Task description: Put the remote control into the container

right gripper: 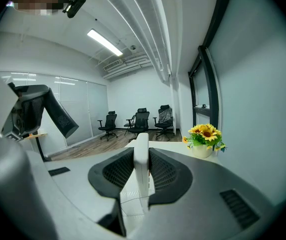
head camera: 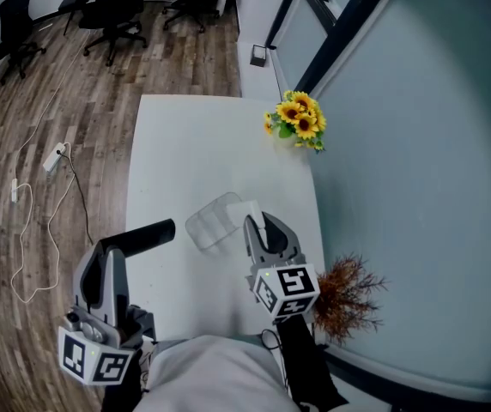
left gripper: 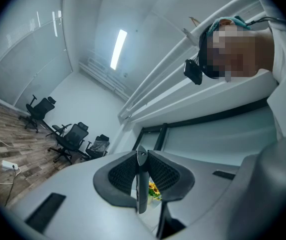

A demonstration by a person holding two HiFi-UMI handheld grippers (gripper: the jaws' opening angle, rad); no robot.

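1. Left gripper [head camera: 112, 251]: raised at the left edge of the desk [head camera: 185, 144]. Fingers [left gripper: 120, 176] closed on a black remote control [head camera: 147, 234], which is held roughly level with its free end toward the container but apart from it.
2. Container [head camera: 211, 223]: clear, no lid in view, standing on the desk between the two grippers. Apparently empty, though its transparency leaves this uncertain.
3. Right gripper [head camera: 267, 234]: just beside the container's right side. Fingers [right gripper: 165, 174] clamped on a white slab [right gripper: 141, 156], probably a second remote control.
4. Progress, as judged: both items picked up, neither yet inside the container. Lowering in and release remain.
5. Hard to make out:
   - Black remote control shows only as a thin dark strip in the left gripper view.
   - No buttons visible on the white slab.
   - Container's right wall partly hidden behind the right gripper.
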